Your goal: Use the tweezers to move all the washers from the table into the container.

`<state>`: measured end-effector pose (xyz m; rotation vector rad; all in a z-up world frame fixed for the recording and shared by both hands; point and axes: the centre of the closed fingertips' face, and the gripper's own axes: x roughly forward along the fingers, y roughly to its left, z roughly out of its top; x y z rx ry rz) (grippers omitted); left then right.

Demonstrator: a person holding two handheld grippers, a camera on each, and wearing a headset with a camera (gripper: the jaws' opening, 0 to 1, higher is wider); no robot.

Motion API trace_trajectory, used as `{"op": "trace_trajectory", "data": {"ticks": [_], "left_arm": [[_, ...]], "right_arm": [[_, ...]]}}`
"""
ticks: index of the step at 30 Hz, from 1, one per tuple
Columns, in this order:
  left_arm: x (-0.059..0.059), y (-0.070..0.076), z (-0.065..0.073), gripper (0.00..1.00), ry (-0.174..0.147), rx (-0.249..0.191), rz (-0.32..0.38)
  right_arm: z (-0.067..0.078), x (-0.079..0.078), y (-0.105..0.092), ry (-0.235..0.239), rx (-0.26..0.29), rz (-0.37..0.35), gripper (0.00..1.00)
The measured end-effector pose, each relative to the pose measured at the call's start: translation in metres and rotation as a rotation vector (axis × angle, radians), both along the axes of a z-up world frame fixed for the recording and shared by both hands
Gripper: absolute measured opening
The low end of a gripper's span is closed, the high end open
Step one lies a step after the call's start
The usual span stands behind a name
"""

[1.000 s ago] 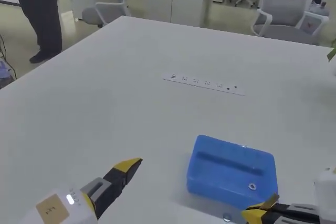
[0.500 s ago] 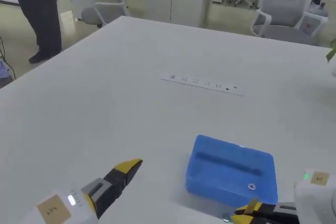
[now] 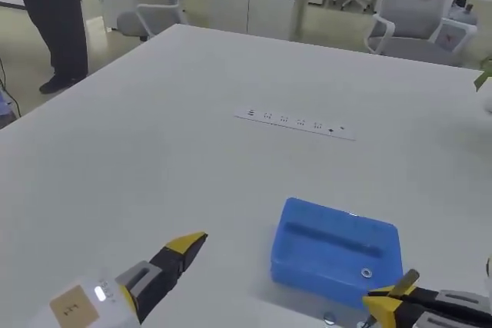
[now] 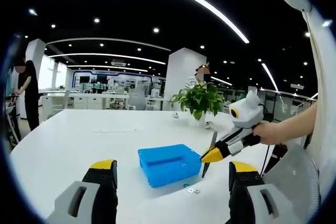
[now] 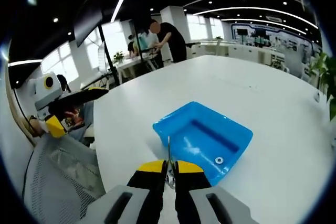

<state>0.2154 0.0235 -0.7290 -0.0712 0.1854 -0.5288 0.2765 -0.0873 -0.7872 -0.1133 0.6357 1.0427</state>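
Where the right tool [image 5: 169, 168] presses its jaws together, it pinches the tweezers [image 5: 168, 149], whose thin blades run forward toward the near edge of the container [image 5: 205, 136]. The blue container sits open side up on the white counter [image 3: 154, 136]. One washer [image 5: 219, 160] lies on its floor, close to a corner. Two more washers [image 4: 192, 190] lie on the counter just beside the container's near wall, touching or almost touching each other. In the left gripper view the tweezers' tip hangs just above them, near the container wall. Whether the tip touches a washer cannot be told. The left tool [image 3: 187, 244] hovers over the counter to the left of the container and apart from it, with its jaws spread wide and holding nothing. A power strip [image 3: 296, 122] lies flat farther back on the counter. In the left gripper view, a potted plant [image 4: 199, 100] stands toward the counter's far edge.
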Motion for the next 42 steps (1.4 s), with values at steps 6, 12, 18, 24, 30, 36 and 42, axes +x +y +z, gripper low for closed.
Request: {"op": "trace_trajectory", "data": {"ticks": [6, 12, 18, 24, 30, 36, 42], "left_arm": [[0.000, 0.001, 0.000, 0.90, -0.001, -0.002, 0.002], [0.001, 0.001, 0.000, 0.89, -0.001, -0.004, 0.003], [0.001, 0.002, 0.000, 0.89, -0.003, -0.001, 0.008], [0.001, 0.002, 0.001, 0.89, -0.004, -0.004, 0.007], [0.001, 0.002, 0.000, 0.89, -0.004, -0.002, 0.008], [0.002, 0.002, 0.000, 0.89, -0.004, -0.001, 0.009], [0.002, 0.002, 0.000, 0.88, 0.001, 0.000, 0.009]], "right_arm": [[0.025, 0.011, 0.003, -0.025, 0.052, -0.011, 0.03], [0.036, 0.022, 0.008, -0.037, 0.076, -0.019, 0.03], [0.037, 0.028, 0.011, -0.043, 0.074, -0.023, 0.03], [0.036, 0.038, 0.012, -0.033, 0.079, -0.038, 0.03], [0.033, 0.049, 0.010, -0.013, 0.092, -0.063, 0.03], [0.027, 0.059, 0.011, 0.016, 0.099, -0.089, 0.03], [0.021, 0.066, 0.014, 0.031, 0.090, -0.093, 0.03]]}}
